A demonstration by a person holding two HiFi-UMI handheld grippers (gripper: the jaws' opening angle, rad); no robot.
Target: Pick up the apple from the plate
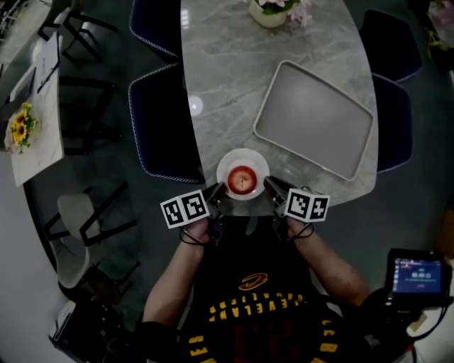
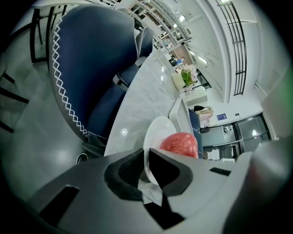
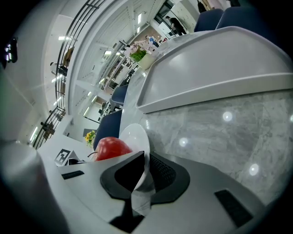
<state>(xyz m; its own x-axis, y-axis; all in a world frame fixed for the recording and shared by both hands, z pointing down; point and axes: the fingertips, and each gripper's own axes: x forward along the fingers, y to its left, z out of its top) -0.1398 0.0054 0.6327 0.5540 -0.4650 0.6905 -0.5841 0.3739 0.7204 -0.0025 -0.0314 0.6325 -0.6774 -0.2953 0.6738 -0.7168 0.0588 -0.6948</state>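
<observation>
Two grippers are pinching one plate. The left gripper (image 1: 216, 190) (image 2: 146, 169) has its jaws squeezed together on the left edge of the white plate (image 1: 243, 154) (image 2: 158, 132). The right gripper (image 1: 272, 184) (image 3: 145, 171) has its jaws squeezed together on the right edge of the same plate (image 3: 135, 135). In each gripper view the thin plate edge runs right between the two dark jaws. The red apple (image 1: 242, 179) (image 2: 179, 144) (image 3: 111, 147) sits in the middle of the plate, between the two grippers and apart from both. The plate edge is what lies between each gripper and the apple. The plate is at the near end of the grey stone table (image 1: 234, 71), close to the person. Just past the plate, to the right, lies a big grey tray (image 1: 312, 120) (image 3: 219, 68), near the plate but apart from it. At the far end of the table stands a pot of flowers (image 1: 273, 10). Dark blue chairs are pushed up to the table: one on the left (image 1: 159, 127), close to the plate, and one on the right (image 1: 394, 127) beside the tray. Well off to the left is a small white table (image 1: 42, 135) with yellow flowers (image 1: 21, 126) on it. Low on the right a small screen (image 1: 418, 275) glows blue.
</observation>
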